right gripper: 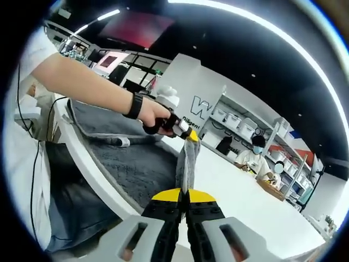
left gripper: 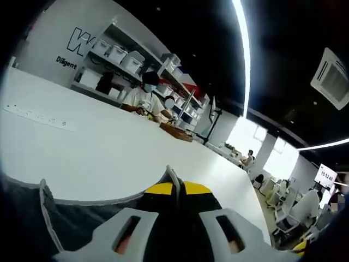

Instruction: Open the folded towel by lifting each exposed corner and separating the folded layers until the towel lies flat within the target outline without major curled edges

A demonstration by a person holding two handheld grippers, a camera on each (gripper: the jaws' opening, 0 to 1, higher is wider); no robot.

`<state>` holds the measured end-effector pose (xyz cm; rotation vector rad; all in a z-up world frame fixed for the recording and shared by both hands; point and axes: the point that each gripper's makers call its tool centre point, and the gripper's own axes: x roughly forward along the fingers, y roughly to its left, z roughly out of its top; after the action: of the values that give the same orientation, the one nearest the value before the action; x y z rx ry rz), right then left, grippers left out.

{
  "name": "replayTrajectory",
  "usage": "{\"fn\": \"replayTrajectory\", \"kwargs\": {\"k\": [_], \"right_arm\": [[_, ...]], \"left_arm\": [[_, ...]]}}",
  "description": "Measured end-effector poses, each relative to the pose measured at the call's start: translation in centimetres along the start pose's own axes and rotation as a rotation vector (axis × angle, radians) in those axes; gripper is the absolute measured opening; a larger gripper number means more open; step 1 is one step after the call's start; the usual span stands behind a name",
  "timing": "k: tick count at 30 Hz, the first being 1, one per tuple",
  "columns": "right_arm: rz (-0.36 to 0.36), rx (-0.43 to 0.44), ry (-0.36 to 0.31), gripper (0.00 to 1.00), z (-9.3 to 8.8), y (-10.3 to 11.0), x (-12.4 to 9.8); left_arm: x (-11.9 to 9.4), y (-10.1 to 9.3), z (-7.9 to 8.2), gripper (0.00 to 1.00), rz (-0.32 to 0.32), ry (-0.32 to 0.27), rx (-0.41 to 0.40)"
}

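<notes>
Grey towel [right gripper: 143, 173] ridge stretches between both tongs.

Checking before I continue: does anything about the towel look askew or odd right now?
Yes. The grey towel is not flat: a strip of it stands pulled up off the white table, pinched between the right gripper and left gripper.

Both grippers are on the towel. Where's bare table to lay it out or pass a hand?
Bare table runs beyond the towel toward the seated person; in the left gripper view, between the towel edge and the power strip. Crowded: the near edge, where the towel, the right gripper and left gripper meet.
</notes>
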<state>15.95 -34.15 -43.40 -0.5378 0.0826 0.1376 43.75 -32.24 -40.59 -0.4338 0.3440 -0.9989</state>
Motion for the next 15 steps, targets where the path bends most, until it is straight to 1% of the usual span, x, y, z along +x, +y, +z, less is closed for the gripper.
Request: {"fn": "replayTrajectory", "kwargs": {"k": [3, 8, 10, 15], "right_arm": [[-0.013, 0.015, -0.002, 0.0, -0.2, -0.4, 0.0], [-0.011, 0.025, -0.002, 0.0, -0.4, -0.5, 0.0], [-0.015, 0.024, 0.014, 0.0, -0.9, -0.6, 0.0], [-0.022, 0.027, 0.028, 0.0, -1.6, -0.8, 0.0]], "left_arm": [[0.2, -0.2, -0.2, 0.03, 0.005, 0.002, -0.007], [0.4, -0.1, -0.2, 0.03, 0.009, 0.005, -0.027], [0.6, -0.2, -0.4, 0.03, 0.008, 0.011, -0.032], [1.1, -0.6, -0.8, 0.04, 0.002, 0.027, -0.024]]}}
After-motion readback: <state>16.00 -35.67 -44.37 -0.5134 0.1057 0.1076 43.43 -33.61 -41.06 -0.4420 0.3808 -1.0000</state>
